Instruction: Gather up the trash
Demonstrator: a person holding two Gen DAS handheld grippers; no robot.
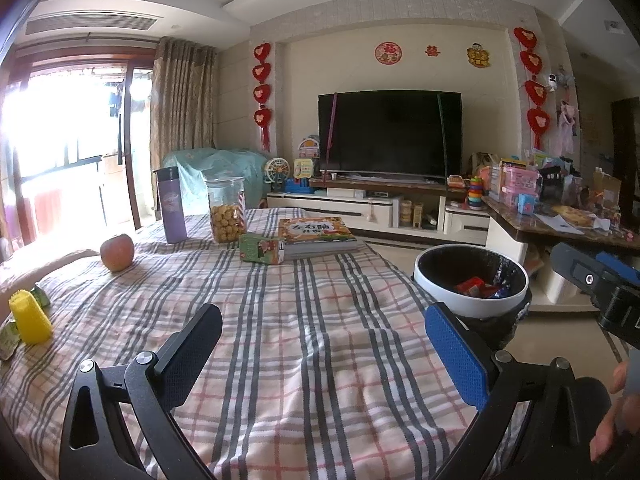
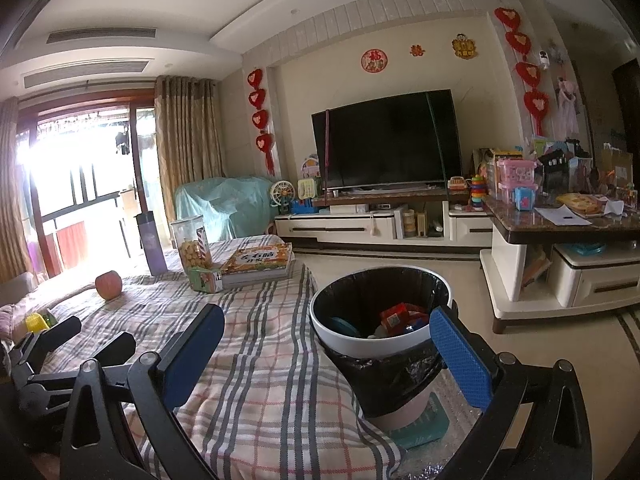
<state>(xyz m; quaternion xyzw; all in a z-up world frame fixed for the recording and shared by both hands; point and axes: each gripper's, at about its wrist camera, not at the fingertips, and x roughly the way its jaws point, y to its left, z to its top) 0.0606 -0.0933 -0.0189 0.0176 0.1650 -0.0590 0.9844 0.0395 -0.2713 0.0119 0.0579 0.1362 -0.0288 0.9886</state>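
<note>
Trash already lies in the round white bin with a black bag liner (image 2: 380, 322): red wrappers (image 2: 398, 316) and other scraps sit at the bottom. The bin stands on the floor, right against the edge of the bench covered with a checked cloth (image 1: 280, 320).

More bits that look like trash lie on the cloth at the far left edge. Green crumpled wrappers (image 1: 40, 295) sit just beside a small yellow plastic cup (image 1: 29, 318), which stands upside down. Another wrapper (image 1: 9, 340) lies at the very edge of the left view, too cut off to tell well.

The left gripper (image 1: 320, 360) has its fingers wide apart and holds nothing. From it, the wrappers lie at about ten o'clock, and the bin lies at about two o'clock. The right gripper (image 2: 328, 360) also has its fingers wide apart and holds nothing. It hangs near the bin, which sits at about one o'clock between its fingers. The wrappers are well apart from it, far off at nine o'clock.

So the left gripper is likely the nearer one for the wrappers, and it would need to swing left to reach them. The wrappers look thin and flat, so they may slip when pinched.

Other things on the cloth look like keepers: a red apple (image 1: 117, 251), a purple bottle (image 1: 171, 205), a clear jar of snacks (image 1: 227, 210), a small green box (image 1: 262, 249) and a stack of books (image 1: 320, 237).
</note>
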